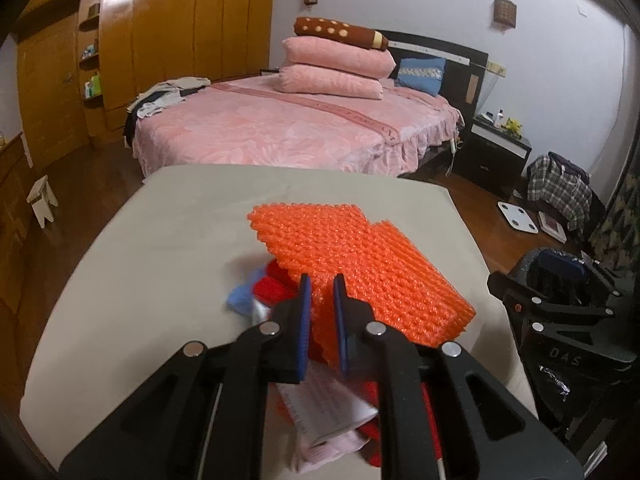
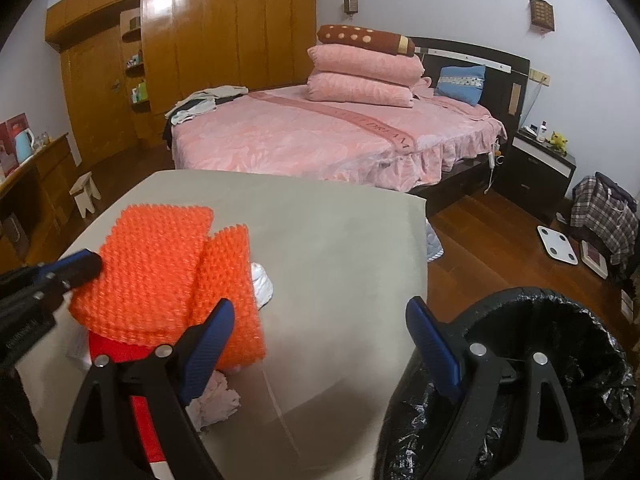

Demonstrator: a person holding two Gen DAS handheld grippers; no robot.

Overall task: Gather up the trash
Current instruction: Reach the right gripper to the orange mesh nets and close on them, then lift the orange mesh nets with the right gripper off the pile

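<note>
Bedroom table (image 1: 160, 248): left gripper (image 1: 322, 292) clenches orange wrap (image 1: 360, 256), right gripper (image 2: 320, 320) released.

- Ahead of me, mid-frame, stands a bed (image 2: 320, 140) under a pink spread, two pink pillows (image 2: 364, 76) stacked near its dark headboard (image 2: 472, 60).
- A glossy wooden wardrobe (image 2: 224, 24) fills the upper left of the frame.
- The wall (image 2: 440, 0) behind the bed is pale, with two small wall lamps (image 2: 542, 12).
- At right a dark nightstand (image 2: 540, 168) sits beside the bed.
- The floor (image 2: 480, 248) is reddish wood; a white scale (image 2: 558, 245) lies on it at right, a small white stool (image 2: 85, 196) at left.
</note>
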